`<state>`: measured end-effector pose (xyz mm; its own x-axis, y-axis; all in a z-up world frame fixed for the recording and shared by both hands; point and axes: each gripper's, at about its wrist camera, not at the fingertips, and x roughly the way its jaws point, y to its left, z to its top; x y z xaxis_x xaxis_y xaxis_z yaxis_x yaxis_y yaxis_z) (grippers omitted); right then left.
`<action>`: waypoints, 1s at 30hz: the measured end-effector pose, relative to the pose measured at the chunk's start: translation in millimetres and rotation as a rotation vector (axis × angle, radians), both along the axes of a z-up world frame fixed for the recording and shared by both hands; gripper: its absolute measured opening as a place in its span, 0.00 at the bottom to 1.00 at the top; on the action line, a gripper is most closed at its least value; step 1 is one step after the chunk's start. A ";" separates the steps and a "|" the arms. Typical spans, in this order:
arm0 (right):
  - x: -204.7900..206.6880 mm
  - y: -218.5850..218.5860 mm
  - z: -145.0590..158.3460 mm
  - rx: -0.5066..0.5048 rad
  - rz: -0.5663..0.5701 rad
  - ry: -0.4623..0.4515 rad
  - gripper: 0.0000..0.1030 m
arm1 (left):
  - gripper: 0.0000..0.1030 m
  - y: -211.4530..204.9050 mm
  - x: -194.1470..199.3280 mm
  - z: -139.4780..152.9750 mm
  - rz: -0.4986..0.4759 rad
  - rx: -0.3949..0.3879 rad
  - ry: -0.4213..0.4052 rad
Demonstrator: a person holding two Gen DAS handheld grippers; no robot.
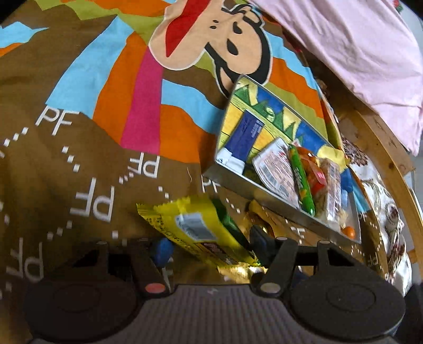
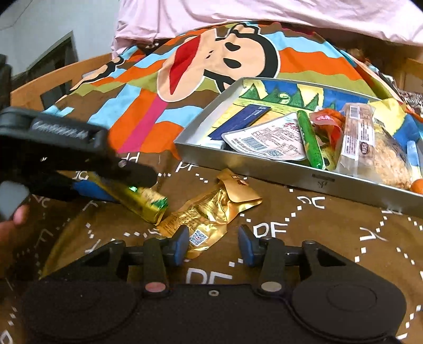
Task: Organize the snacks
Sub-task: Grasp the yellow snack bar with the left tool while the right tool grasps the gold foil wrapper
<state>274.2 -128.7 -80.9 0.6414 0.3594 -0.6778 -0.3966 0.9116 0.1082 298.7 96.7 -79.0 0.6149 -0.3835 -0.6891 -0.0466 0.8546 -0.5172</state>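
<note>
Yellow packet (image 1: 201, 232): glossy, green-tipped, long axis running near-left to far-right.
Left gripper (image 1: 208, 243): clamped on yellow packet.
Right gripper (image 2: 214, 244): released, beside gold pouch (image 2: 208, 211).

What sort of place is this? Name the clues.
Probably a bedroom: snacks lie on a cartoon-print bedsheet, with a wooden bed frame at its edge and pink bedding behind the metal tray.

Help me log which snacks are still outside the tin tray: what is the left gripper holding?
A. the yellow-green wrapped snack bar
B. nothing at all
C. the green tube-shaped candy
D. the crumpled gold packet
A: in the right wrist view the left gripper is clamped on the yellow-green snack bar, while the gold packet lies on the brown cloth outside the tin tray.
</note>
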 end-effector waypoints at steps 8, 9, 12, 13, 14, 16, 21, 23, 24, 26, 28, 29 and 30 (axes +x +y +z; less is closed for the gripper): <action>13.1 -9.7 -2.8 0.028 0.021 0.008 0.46 | 0.59 -5.9 -39.4 -7.2 -0.077 0.087 -0.103; 15.5 -10.5 -2.9 0.037 0.019 0.015 0.48 | 0.59 -5.8 -42.2 -8.0 -0.089 0.095 -0.116; 24.5 -11.4 -3.6 0.072 0.022 0.039 0.57 | 0.59 -5.3 -47.7 -8.4 -0.126 0.111 -0.152; 27.1 -10.8 -4.2 0.079 0.017 0.045 0.58 | 0.59 -4.2 -50.0 -9.1 -0.129 0.106 -0.158; 30.0 -9.9 -5.1 0.085 0.010 0.053 0.59 | 0.59 -2.2 -52.4 -10.1 -0.128 0.097 -0.165; 35.6 -7.6 -6.9 0.097 -0.004 0.065 0.64 | 0.59 1.2 -54.9 -12.2 -0.125 0.078 -0.171; 51.1 9.6 -15.8 0.064 0.013 0.087 0.86 | 0.55 7.8 -55.4 -13.7 -0.076 0.033 -0.149; 51.0 18.4 -18.2 0.014 0.042 0.063 0.88 | 0.51 7.7 -58.1 -12.7 -0.058 0.035 -0.145; 50.7 18.8 -18.9 0.010 0.041 0.058 0.87 | 0.51 7.1 -58.7 -12.8 -0.048 0.045 -0.141; 48.9 14.9 -19.2 0.018 0.026 0.050 0.81 | 0.50 8.4 -59.5 -12.2 -0.038 0.035 -0.142; 46.7 9.2 -17.7 0.036 0.016 0.048 0.70 | 0.48 9.7 -59.9 -12.0 -0.021 0.021 -0.140; 45.8 6.8 -16.6 0.047 0.016 0.051 0.66 | 0.47 10.6 -60.4 -11.9 -0.013 0.016 -0.140; 43.7 4.9 -15.1 0.055 0.018 0.053 0.57 | 0.45 10.6 -61.0 -11.8 -0.006 0.013 -0.142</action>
